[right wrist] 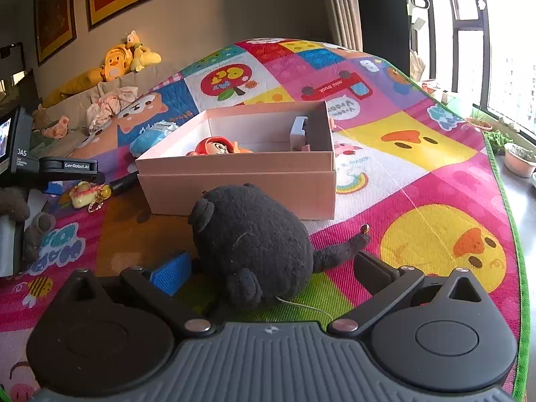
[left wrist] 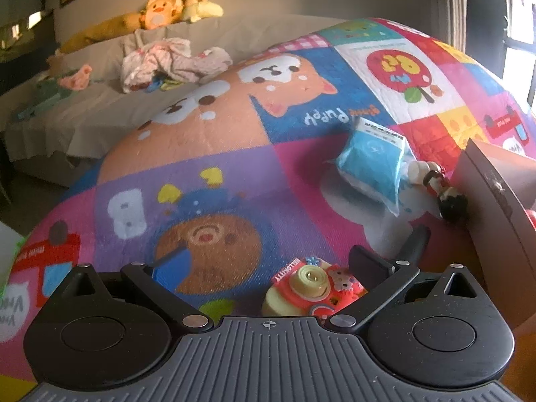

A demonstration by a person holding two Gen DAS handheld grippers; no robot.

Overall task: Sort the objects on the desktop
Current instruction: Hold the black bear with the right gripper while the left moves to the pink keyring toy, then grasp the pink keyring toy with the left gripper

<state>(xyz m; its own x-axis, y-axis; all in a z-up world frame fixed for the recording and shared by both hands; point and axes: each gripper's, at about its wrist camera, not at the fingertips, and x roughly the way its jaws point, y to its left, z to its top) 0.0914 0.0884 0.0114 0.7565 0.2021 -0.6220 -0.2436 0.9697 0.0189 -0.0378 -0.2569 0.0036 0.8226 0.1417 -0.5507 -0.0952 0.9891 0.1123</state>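
The left claw (left wrist: 268,268) is spread wide over a colourful play mat (left wrist: 234,174), with a small red toy camera (left wrist: 311,289) lying between its fingers, lens facing up; neither finger touches it. Farther right on the mat lie a blue packet (left wrist: 372,164) and a small doll figure (left wrist: 442,187), its long axis running near to far, just beside the corner of a cardboard box (left wrist: 495,181).

The right claw (right wrist: 268,271) is also wide, straddling a black plush toy (right wrist: 251,241) that rests on the mat just in front of the box (right wrist: 241,194). The plush's long axis runs left to right, its thin tail (right wrist: 341,249) pointing right. Inside the box lies a red-capped figure (right wrist: 217,147).
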